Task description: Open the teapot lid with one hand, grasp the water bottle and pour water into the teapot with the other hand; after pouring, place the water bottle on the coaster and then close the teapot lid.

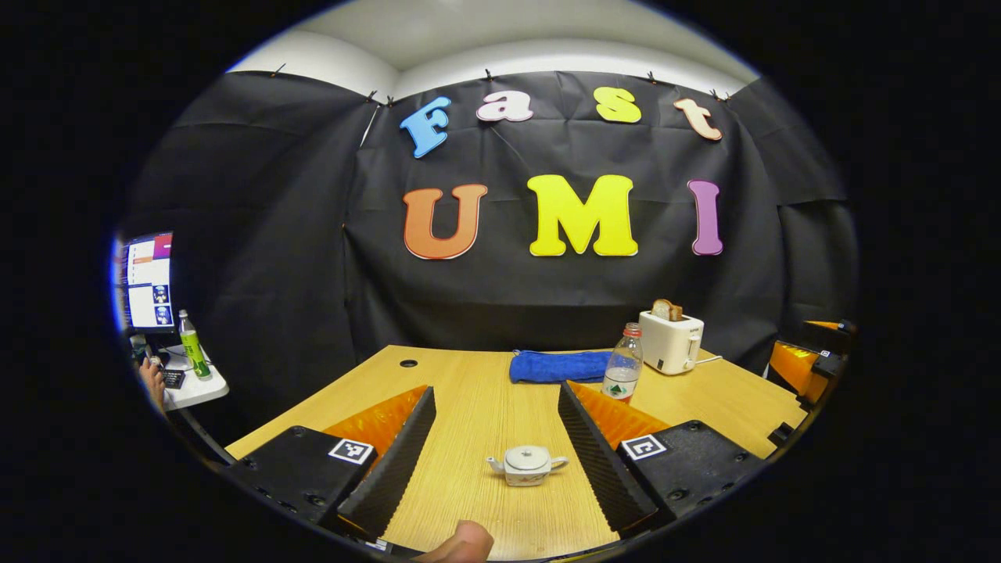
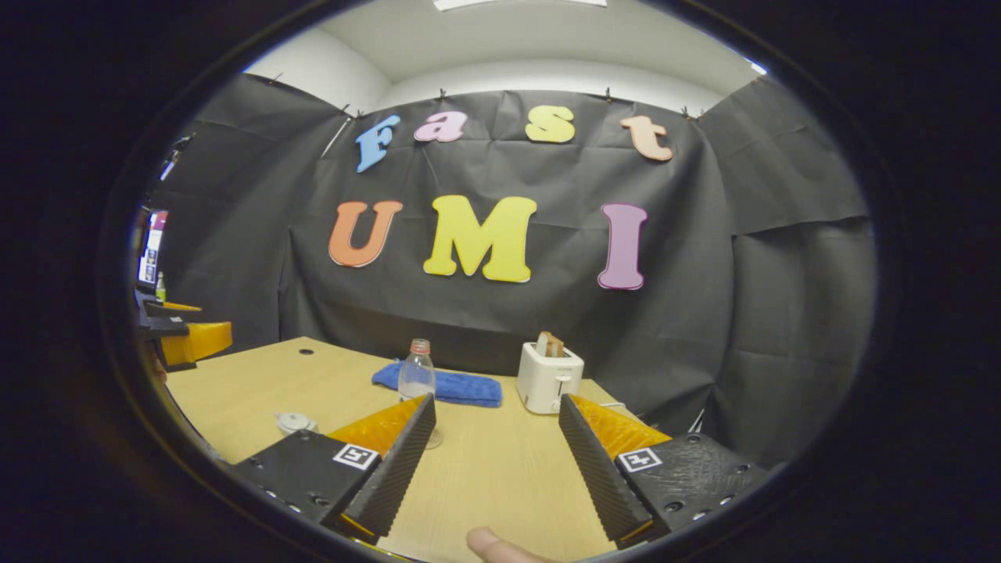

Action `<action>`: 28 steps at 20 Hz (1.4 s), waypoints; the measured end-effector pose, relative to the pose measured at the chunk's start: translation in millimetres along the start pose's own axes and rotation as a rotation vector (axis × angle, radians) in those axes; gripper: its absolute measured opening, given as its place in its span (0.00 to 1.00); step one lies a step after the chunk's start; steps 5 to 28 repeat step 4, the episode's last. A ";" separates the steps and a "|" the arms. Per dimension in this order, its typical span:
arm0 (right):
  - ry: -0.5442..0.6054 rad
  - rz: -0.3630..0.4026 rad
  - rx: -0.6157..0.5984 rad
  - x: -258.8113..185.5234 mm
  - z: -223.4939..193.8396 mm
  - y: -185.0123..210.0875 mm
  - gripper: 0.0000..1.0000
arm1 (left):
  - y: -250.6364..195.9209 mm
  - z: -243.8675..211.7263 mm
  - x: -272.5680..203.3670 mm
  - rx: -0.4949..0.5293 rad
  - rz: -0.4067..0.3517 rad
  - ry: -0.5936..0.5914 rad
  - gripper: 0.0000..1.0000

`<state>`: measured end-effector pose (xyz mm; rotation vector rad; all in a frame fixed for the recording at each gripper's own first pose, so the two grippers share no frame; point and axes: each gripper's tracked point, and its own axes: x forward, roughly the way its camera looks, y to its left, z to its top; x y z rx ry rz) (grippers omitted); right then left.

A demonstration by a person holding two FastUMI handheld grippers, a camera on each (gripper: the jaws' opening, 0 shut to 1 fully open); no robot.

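Teapot (image 1: 526, 464) lid on, untouched | left fingers (image 1: 399, 453) wide apart, empty | right fingers (image 2: 403, 461) wide apart, empty

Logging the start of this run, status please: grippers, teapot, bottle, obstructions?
Left gripper open, teapot ahead between its fingers, lid on. Right gripper open, empty. Water bottle upright, untouched. Blue towel, toaster behind, not blocking.

Black cloth (image 1: 258, 234) hangs clipped along the top on all sides, with a white wall (image 1: 547, 59) and ceiling above it. A light wooden counter (image 1: 485, 391) fills the middle. Off to the left, a lit monitor (image 1: 147, 281) stands on a small white side table (image 1: 199, 387).
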<state>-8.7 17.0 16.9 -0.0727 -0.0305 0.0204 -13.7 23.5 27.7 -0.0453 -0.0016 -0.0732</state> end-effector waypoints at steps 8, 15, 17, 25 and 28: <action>-0.002 -0.003 0.005 0.0 -0.3 -0.8 0.95 | 1.3 5.6 -2.5 0.011 -0.003 -0.022 0.99; -0.002 -0.003 0.005 0.0 -0.3 -0.8 0.95 | 1.3 5.6 -2.5 0.011 -0.003 -0.022 0.99; -0.002 -0.003 0.005 0.0 -0.3 -0.8 0.95 | 1.3 5.6 -2.5 0.011 -0.003 -0.022 0.99; -0.002 -0.003 0.005 0.0 -0.3 -0.8 0.95 | 1.3 5.6 -2.5 0.011 -0.003 -0.022 0.99; -0.002 -0.003 0.005 0.0 -0.3 -0.8 0.95 | 1.3 5.6 -2.5 0.011 -0.003 -0.022 0.99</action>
